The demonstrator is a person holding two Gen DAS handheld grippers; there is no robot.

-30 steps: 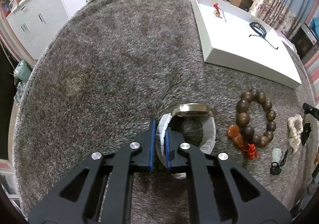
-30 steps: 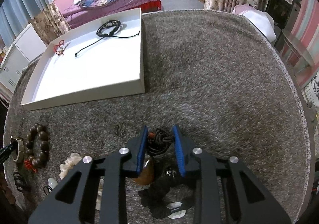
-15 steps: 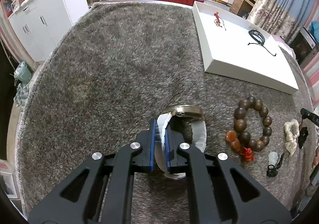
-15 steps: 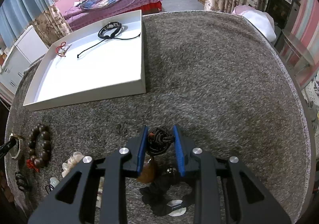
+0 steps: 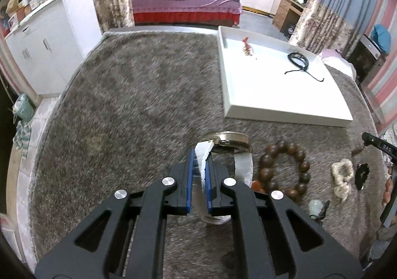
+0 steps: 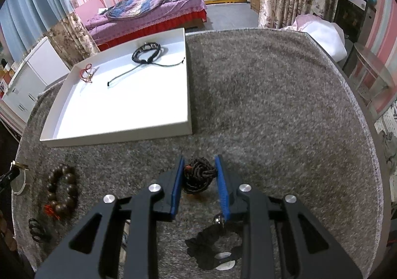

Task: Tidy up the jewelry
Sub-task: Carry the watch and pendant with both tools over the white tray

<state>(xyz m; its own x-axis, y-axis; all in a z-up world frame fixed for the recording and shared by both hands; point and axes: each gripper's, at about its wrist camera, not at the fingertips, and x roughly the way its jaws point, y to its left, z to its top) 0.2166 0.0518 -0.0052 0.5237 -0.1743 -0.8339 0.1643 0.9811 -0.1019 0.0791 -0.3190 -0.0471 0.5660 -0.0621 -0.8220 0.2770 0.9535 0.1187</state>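
Two grippers, each already holding a piece. Left gripper (image 5: 198, 174): fingers clamped on the white strap of a wristwatch (image 5: 229, 141), which looks clear of the grey carpeted bench (image 5: 139, 110). Right gripper (image 6: 199, 179): fingers pressed against a dark knotted cord bundle (image 6: 197, 174); cannot tell if it is off the carpet.

Step, as I read it: pick-up done for both, carry to the white tray (image 6: 119, 127) comes next. That calls for moving each piece over the near rim, lowering inside on bare floor, then opening the fingers.

Counts: one tray; two pieces already in it, a red string piece (image 6: 86, 73) and a black cord bracelet (image 6: 146, 54). Loose on the carpet: one brown bead bracelet (image 5: 282, 169), one cream carved piece (image 5: 342, 179), one pale green pendant (image 5: 315, 207), one small black piece (image 5: 362, 176), one black ring-like thing (image 6: 37, 229). More at the frame edges, too cut off to count.
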